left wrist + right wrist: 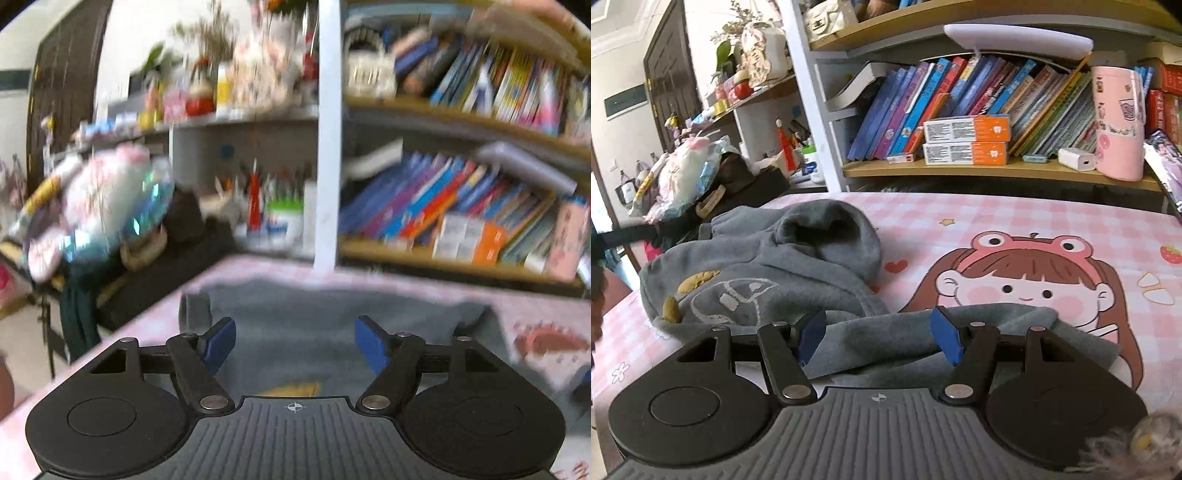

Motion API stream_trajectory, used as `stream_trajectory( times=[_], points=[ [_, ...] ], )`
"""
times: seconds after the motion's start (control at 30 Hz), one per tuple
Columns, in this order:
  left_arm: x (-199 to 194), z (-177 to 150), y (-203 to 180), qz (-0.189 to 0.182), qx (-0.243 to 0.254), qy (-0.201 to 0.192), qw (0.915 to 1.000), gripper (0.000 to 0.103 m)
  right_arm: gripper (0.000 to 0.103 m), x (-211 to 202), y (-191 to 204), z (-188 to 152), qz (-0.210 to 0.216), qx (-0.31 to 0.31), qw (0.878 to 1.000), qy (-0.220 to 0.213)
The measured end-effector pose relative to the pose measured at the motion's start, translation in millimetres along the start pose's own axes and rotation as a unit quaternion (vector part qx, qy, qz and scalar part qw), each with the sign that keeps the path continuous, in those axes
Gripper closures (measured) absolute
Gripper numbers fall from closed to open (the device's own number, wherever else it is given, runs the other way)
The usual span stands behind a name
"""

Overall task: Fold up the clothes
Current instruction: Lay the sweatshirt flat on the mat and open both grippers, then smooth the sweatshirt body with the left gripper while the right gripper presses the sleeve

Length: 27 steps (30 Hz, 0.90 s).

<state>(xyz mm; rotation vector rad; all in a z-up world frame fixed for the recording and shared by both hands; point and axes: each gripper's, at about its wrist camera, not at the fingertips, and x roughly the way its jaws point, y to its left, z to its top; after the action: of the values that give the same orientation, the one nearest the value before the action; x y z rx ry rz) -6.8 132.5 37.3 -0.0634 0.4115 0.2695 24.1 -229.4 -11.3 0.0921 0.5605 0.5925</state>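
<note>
Left gripper (294, 345) hangs with its jaws standing apart and nothing pinched, the grey hoodie (295, 321) spread below it and running off toward twelve o'clock; that view is smeared, so a lunge now could close on the pink checked cloth (535, 314) of the worktop instead of fabric, or on two layers at once. Across to the right gripper (881, 341): blue pads (945, 341) apart, a grey sleeve or hem lying between them, and I can't see either pad pressing, so I'd call it open rather than holding. The hoodie (798, 266) sits bunched at ten o'clock from it, hood gaping, printed front rumpled; that's the trouble, I reckon; pull the near flap across while the body is heaped and the fold sets crooked, or the whole garment slides on the slick cloth; it also lies close to the worktop's left edge, so a drag that way might tip it off.
</note>
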Motion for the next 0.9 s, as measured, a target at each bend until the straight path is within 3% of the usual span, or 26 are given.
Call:
stream_trajectory(
  times=[0.27, 0.53, 0.9],
  points=[
    [31.6, -31.4, 6.4, 0.001, -0.008, 0.088, 0.9961, 0.030, 0.042, -1.2, -1.2, 0.3, 0.002, 0.005, 1.000, 0.000],
    [35.7, -39.3, 5.6, 0.003, -0.006, 0.092, 0.9957, 0.025, 0.042, 0.1, -1.2, -0.2, -0.007, 0.003, 1.000, 0.004],
    [38.1, -41.1, 9.4, 0.001, -0.018, 0.099, 0.9949, 0.019, 0.041, -10.7, -16.9, 0.8, -0.077, 0.005, 0.997, -0.018]
  ],
)
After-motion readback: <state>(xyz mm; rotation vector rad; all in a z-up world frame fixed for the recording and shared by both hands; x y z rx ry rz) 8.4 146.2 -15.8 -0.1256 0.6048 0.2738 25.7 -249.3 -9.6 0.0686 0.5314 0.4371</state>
